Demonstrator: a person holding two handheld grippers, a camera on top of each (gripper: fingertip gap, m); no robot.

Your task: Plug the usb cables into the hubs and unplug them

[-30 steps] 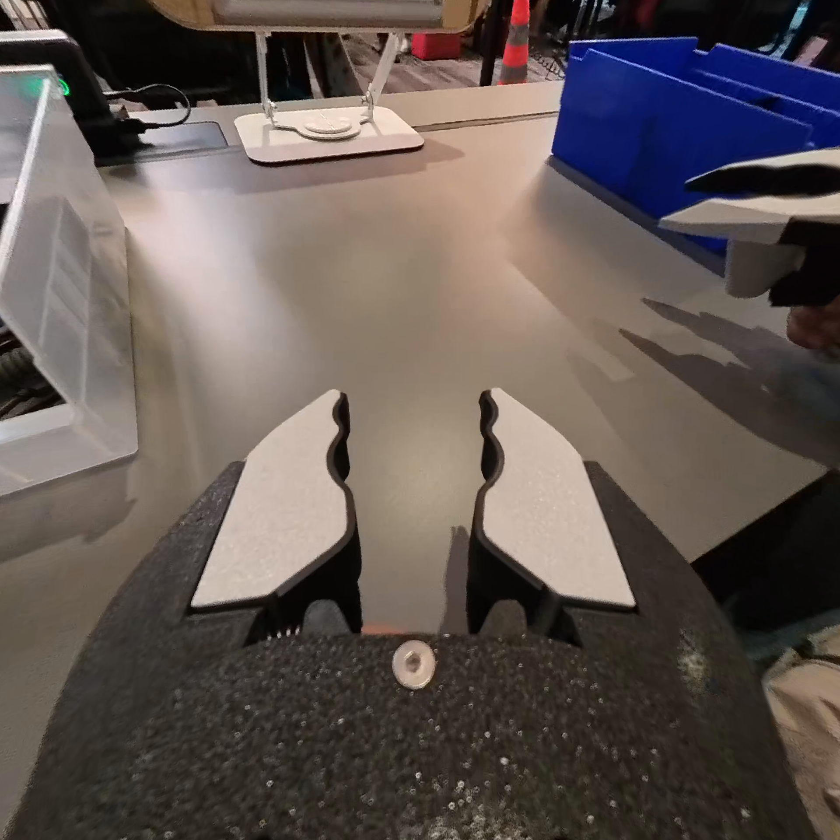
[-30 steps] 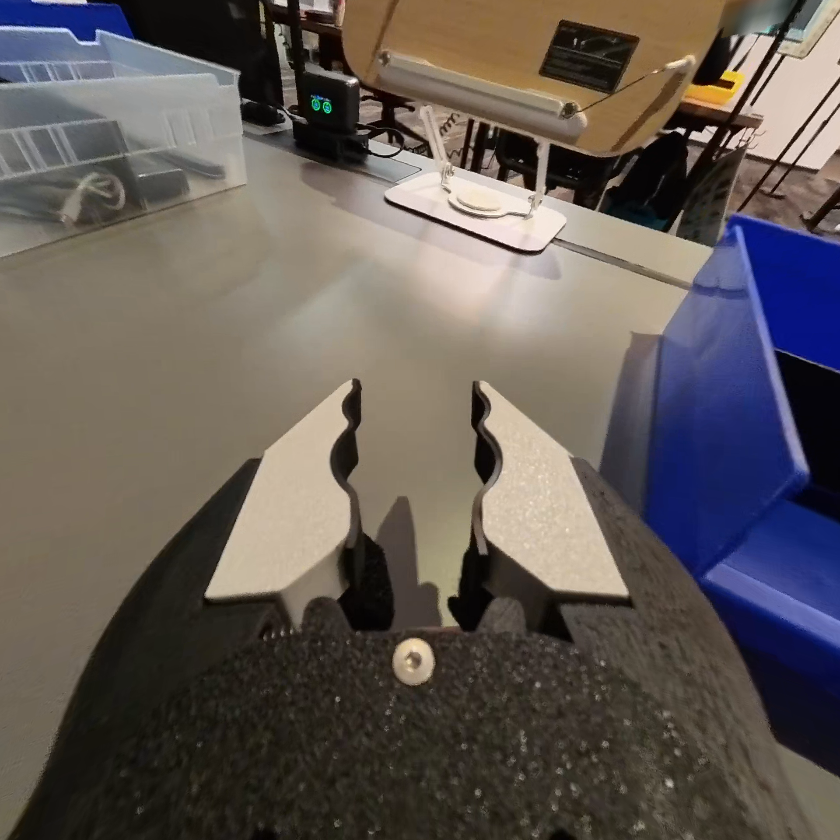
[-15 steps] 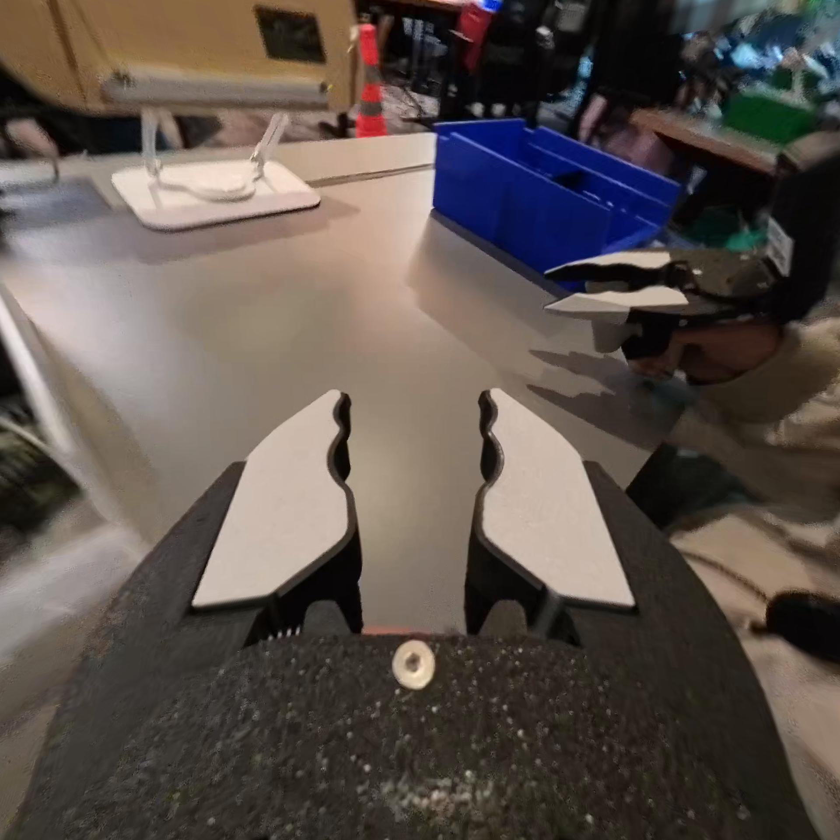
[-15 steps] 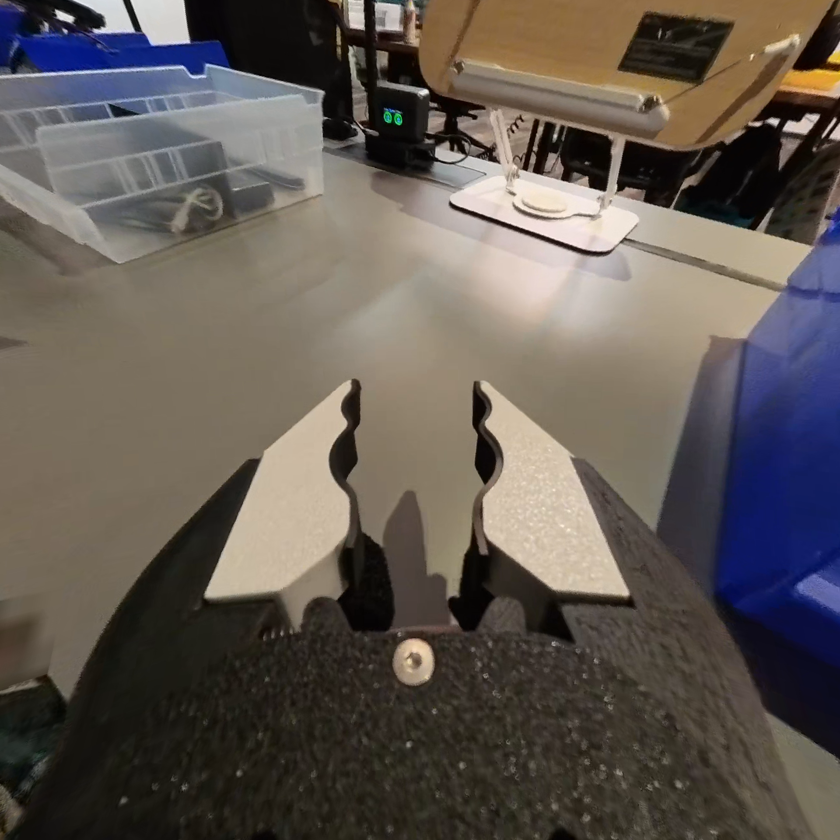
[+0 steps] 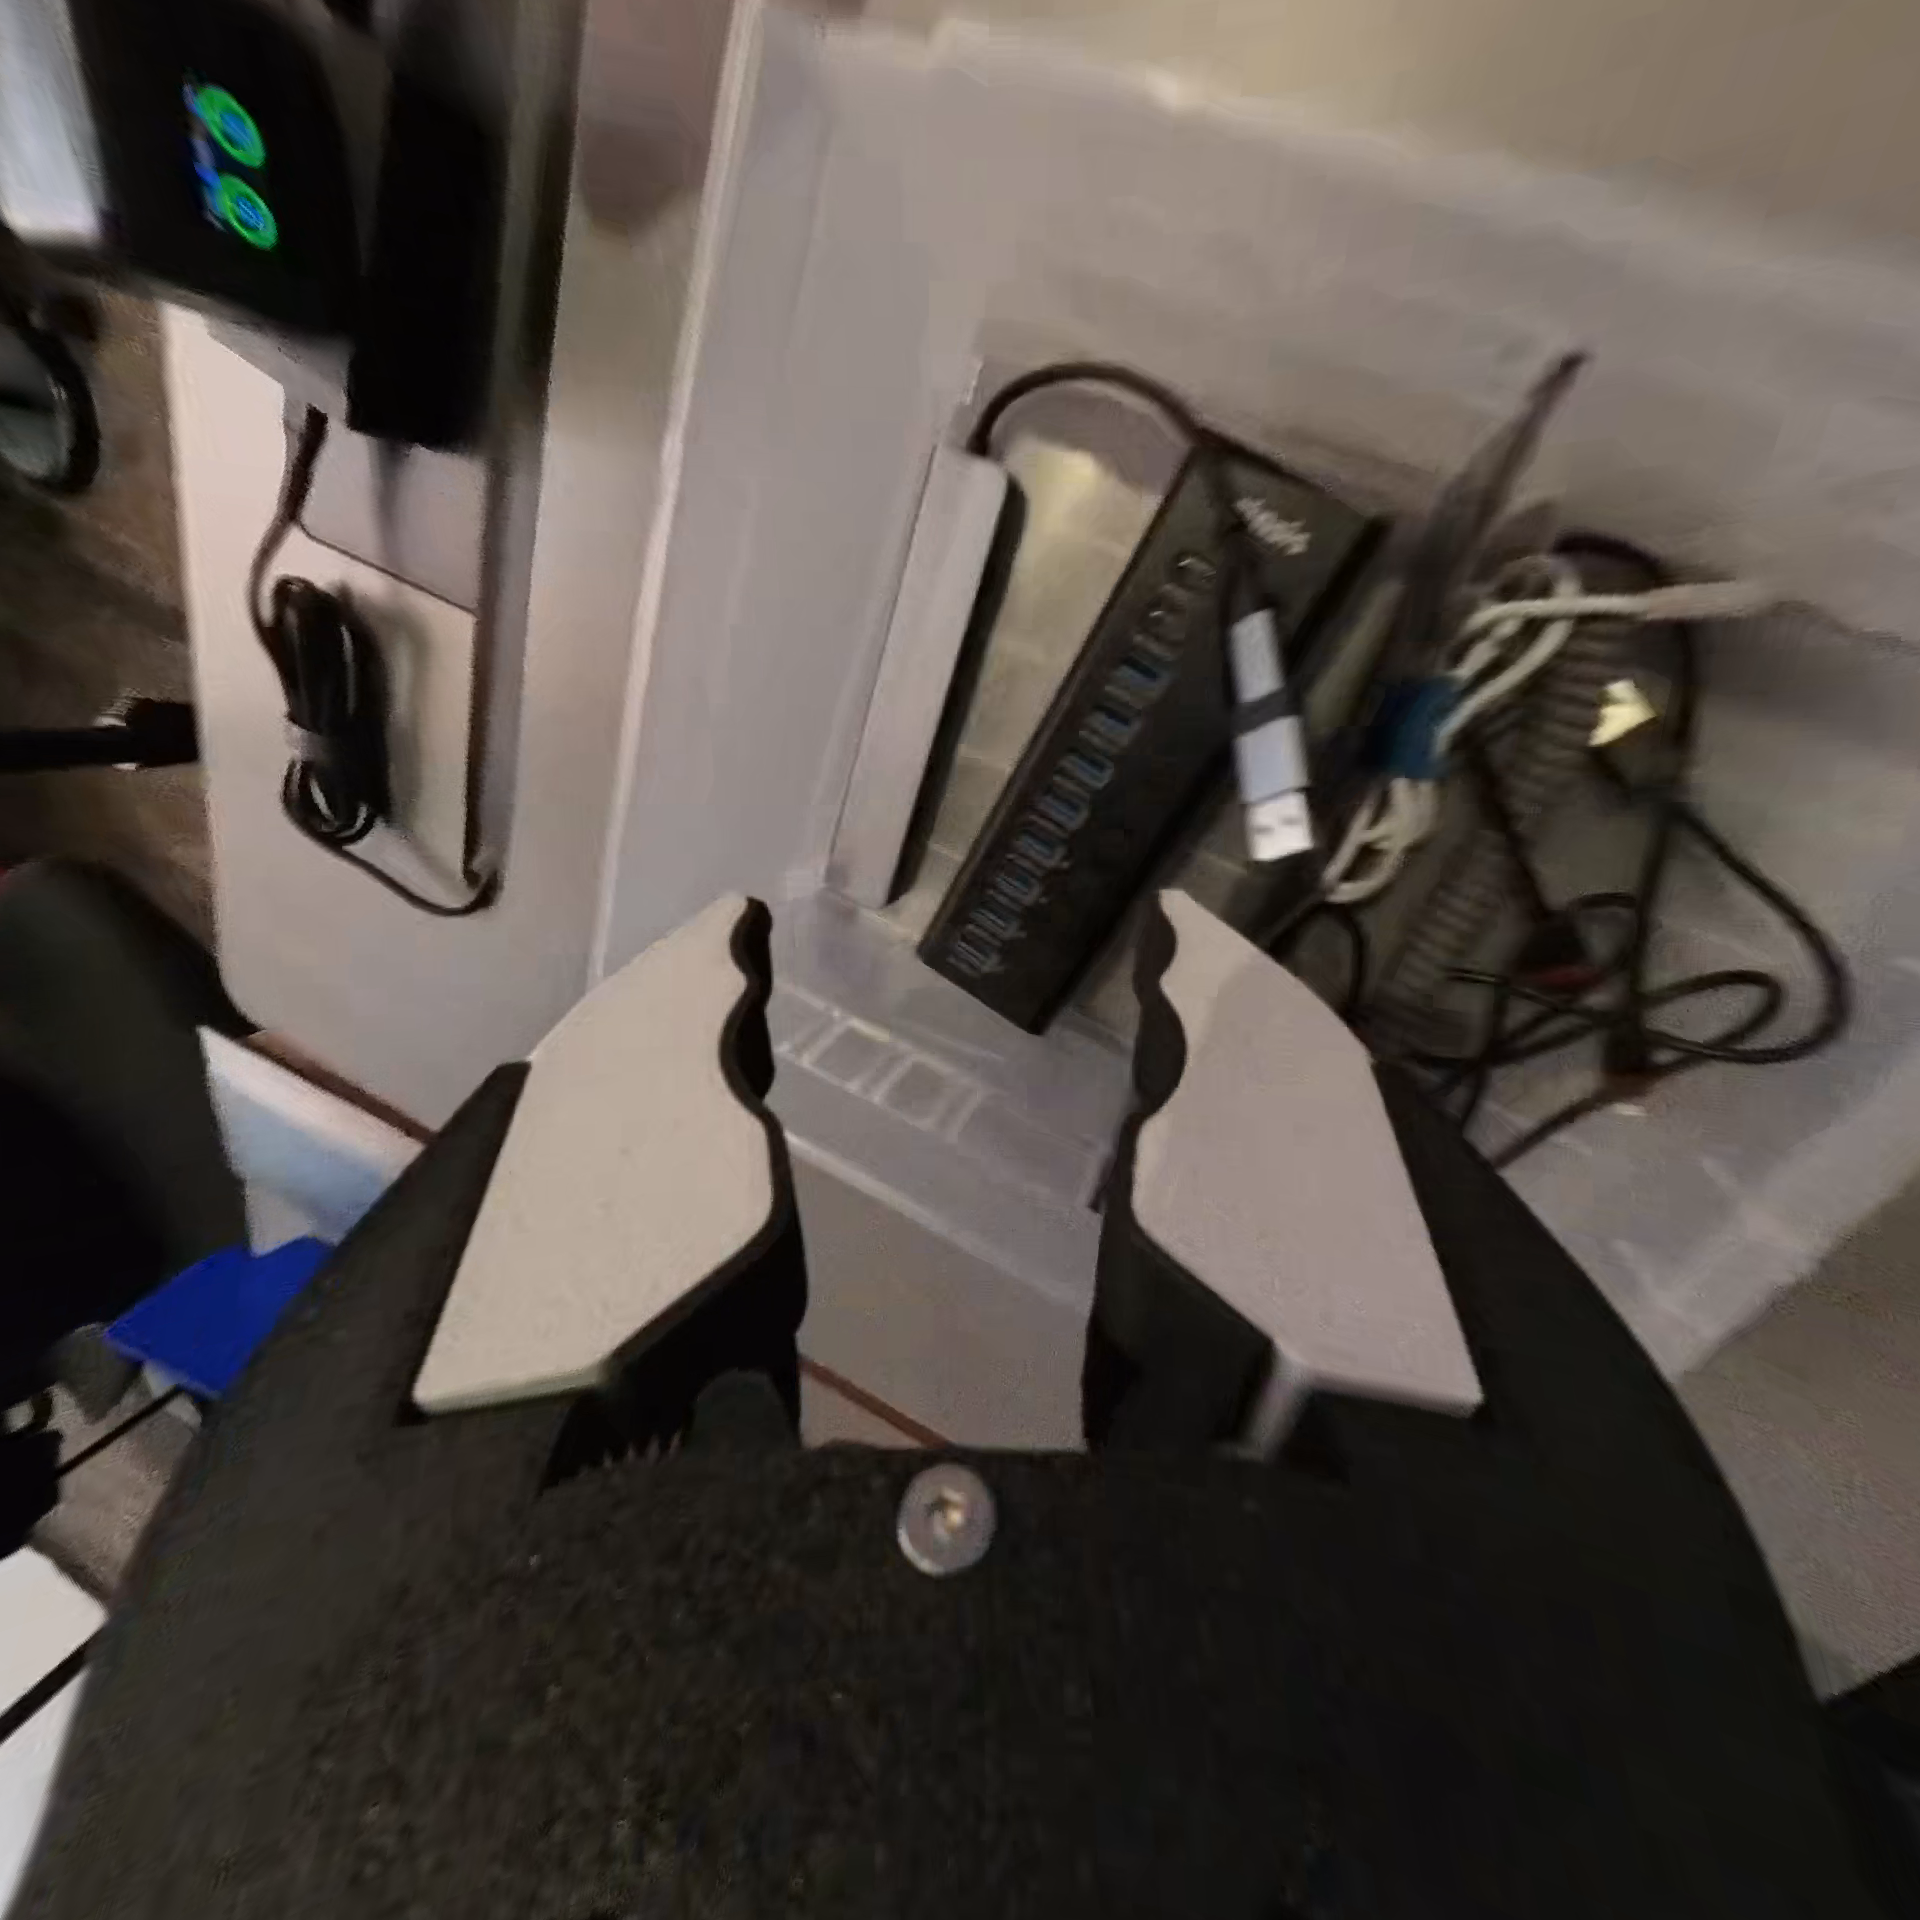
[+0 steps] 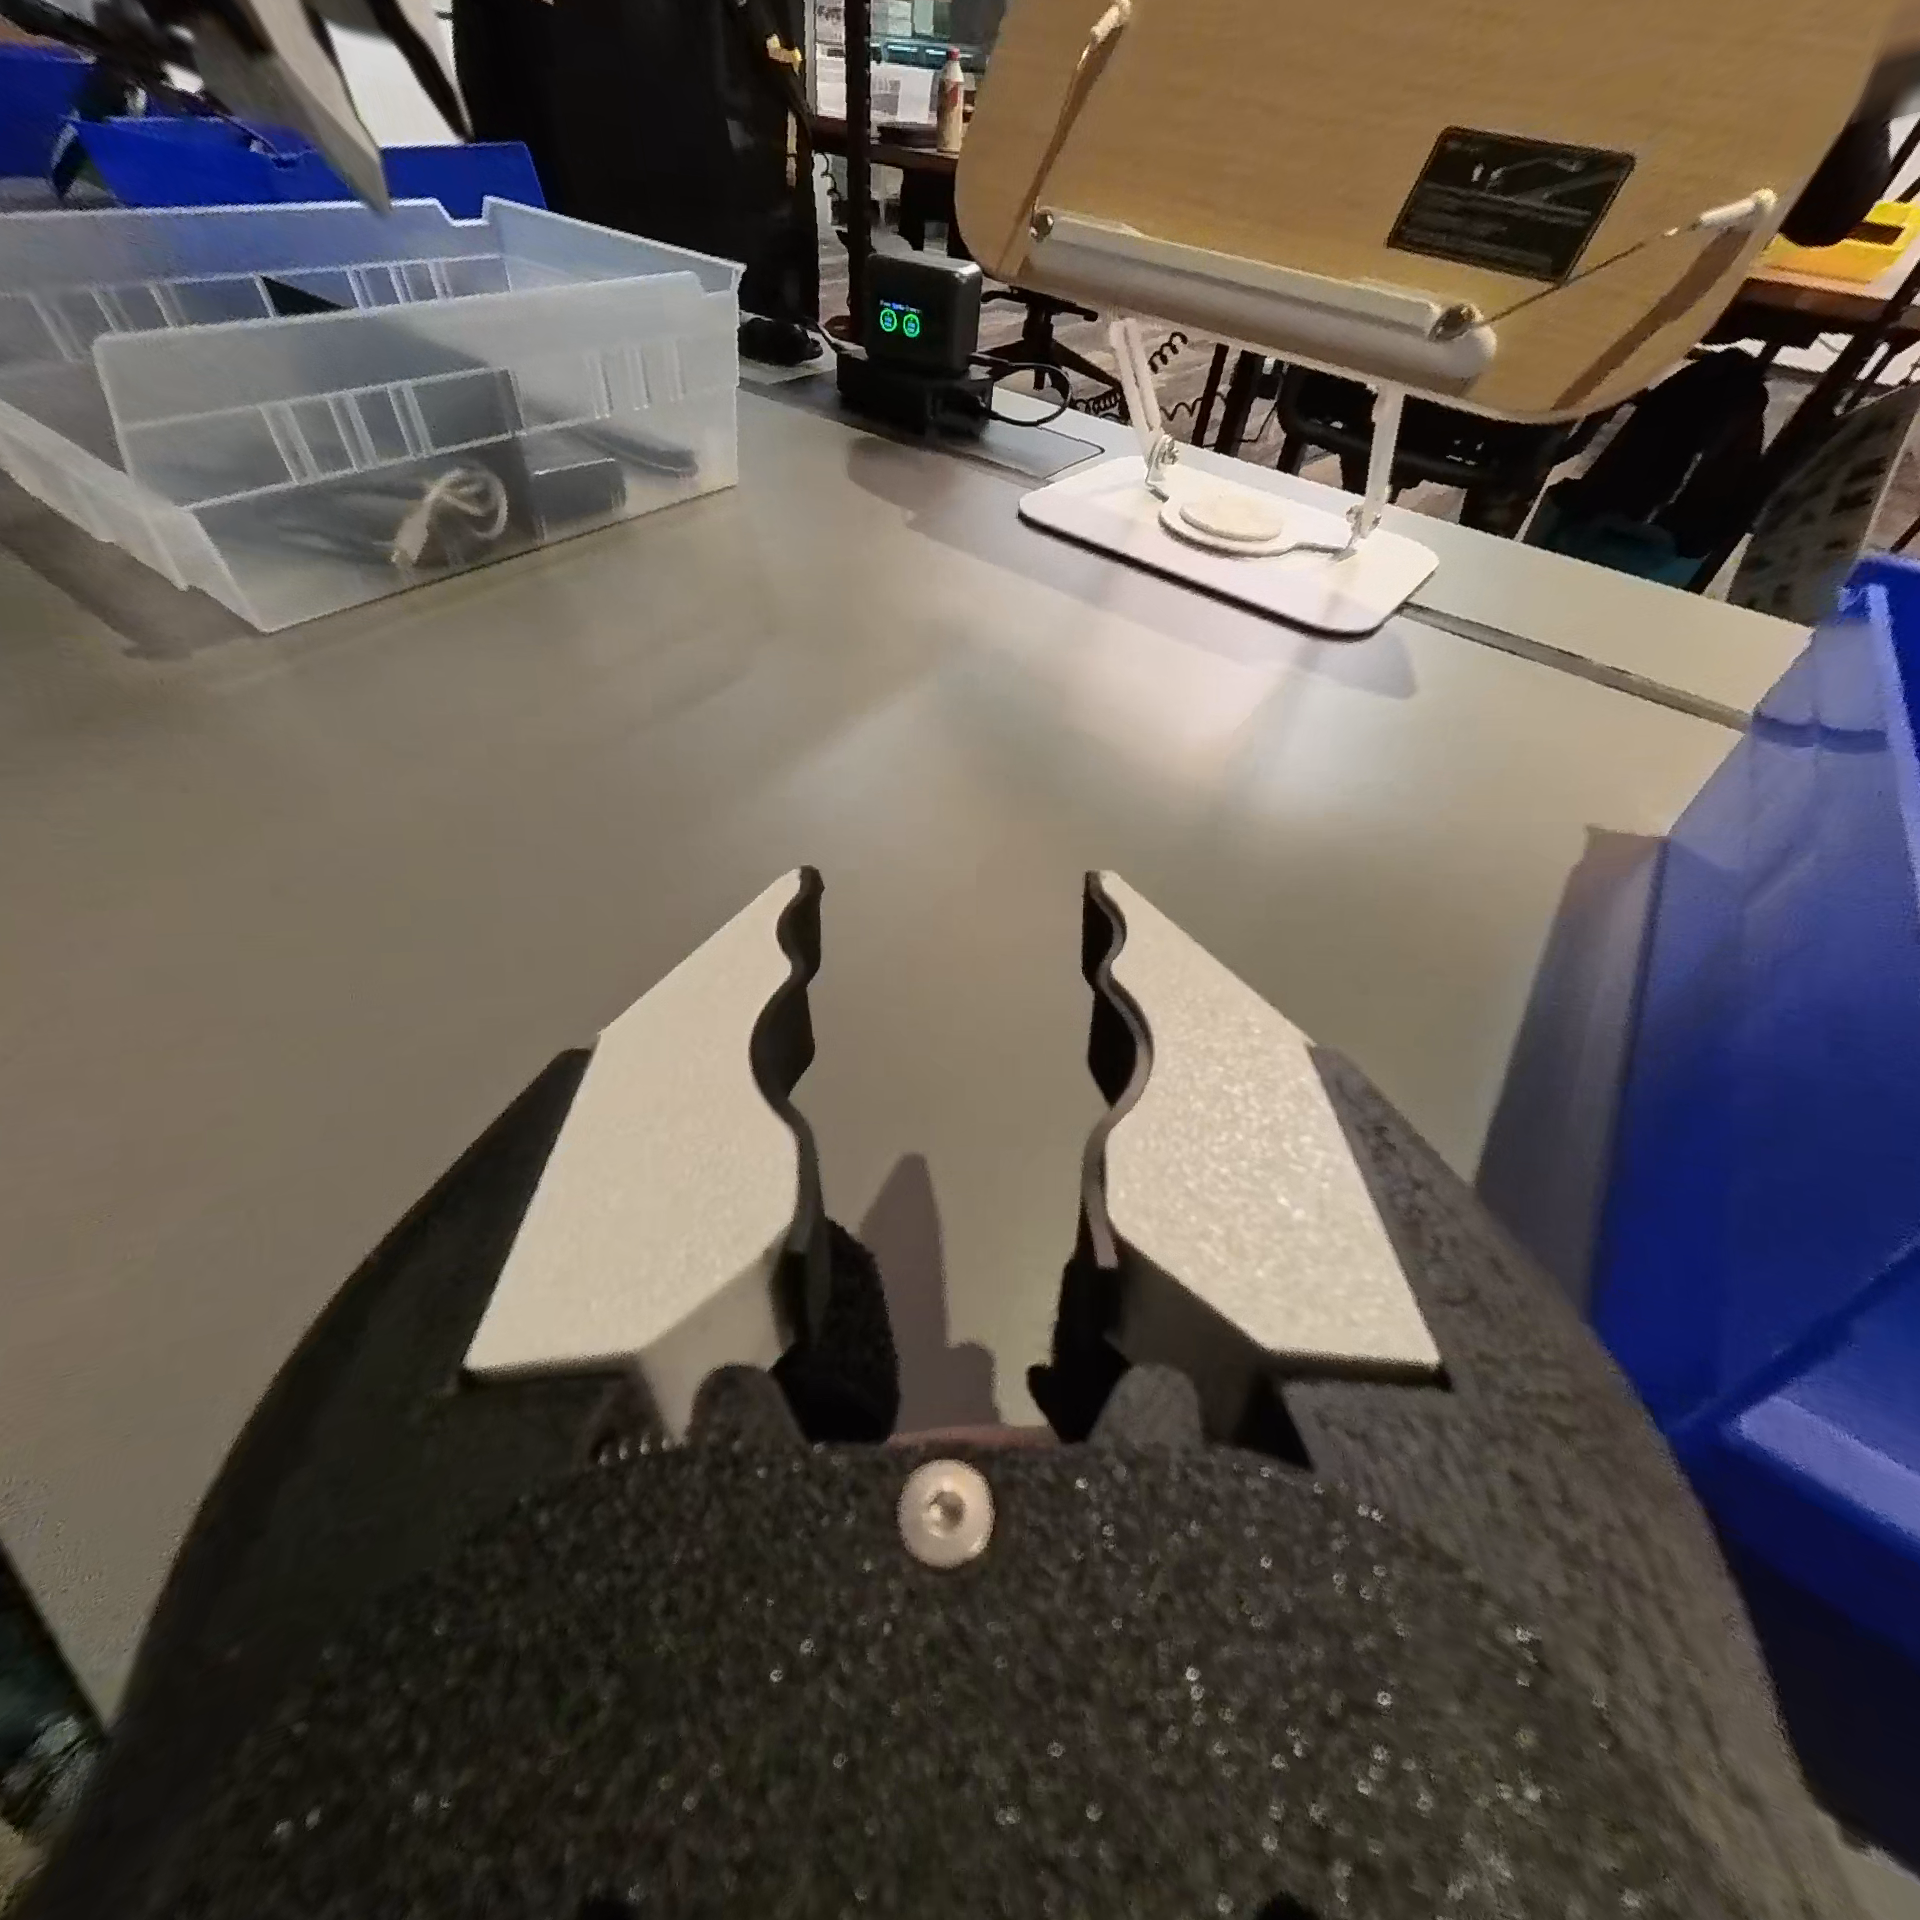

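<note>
In the left wrist view my left gripper is open and empty, hovering above a clear plastic bin. Inside lie a long black USB hub with a row of blue ports, a silver USB plug on it, a grey hub and a tangle of black and white cables. In the right wrist view my right gripper is open and empty, low over the grey table. The clear bin stands at the far left, with the left gripper's fingers above it.
A blue bin stands close on the right of my right gripper. A white lamp base with a wooden shade stands at the table's back. A small black device with green lights sits behind the clear bin, also in the left wrist view. The silver USB plug lies around 5 centimeters away from my left fingertips. It is some 10 centimeters from my left tips to the long black USB hub.
My left gripper has swung left and up, from over the table to looking down into the clear bin. My right gripper has drawn back and turned a little left. Both stay open.
</note>
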